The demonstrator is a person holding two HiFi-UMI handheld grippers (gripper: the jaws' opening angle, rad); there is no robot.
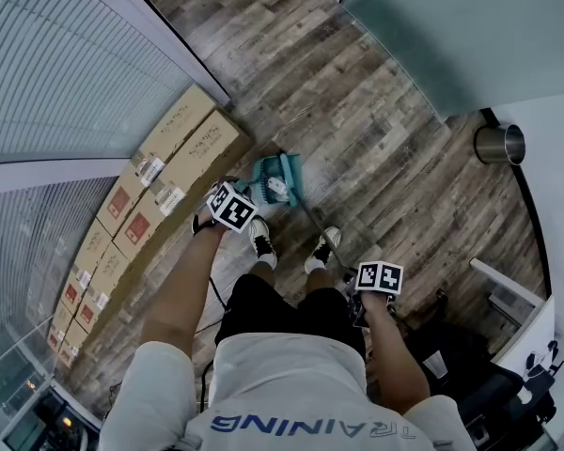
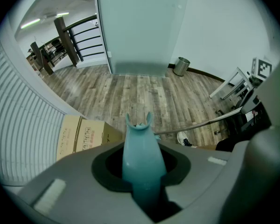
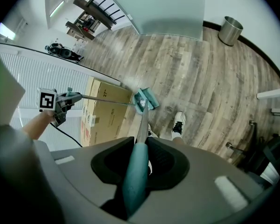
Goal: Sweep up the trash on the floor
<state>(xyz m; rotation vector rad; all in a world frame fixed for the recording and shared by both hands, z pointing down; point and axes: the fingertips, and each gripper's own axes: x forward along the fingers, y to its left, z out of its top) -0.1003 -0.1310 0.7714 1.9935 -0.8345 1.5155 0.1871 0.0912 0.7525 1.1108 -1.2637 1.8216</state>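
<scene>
Head view: broom head [image 1: 290,171] & dustpan [image 1: 261,183] meet on floor [image 1: 376,111], just ahead of shoes, beside cardboard boxes [image 1: 174,167].
Trash: 1 pale scrap [image 1: 276,187] at pan mouth; can't tell if inside.
Broom axis: shaft [image 3: 141,120] runs fwd & down from right gripper [image 3: 137,171] to the head.
Left gripper [image 2: 142,169]: clenched on dustpan handle [image 2: 140,146], pan side.
Right gripper: clenched on broom grip [image 3: 134,171]; prob. does the next stroke twd pan.
</scene>
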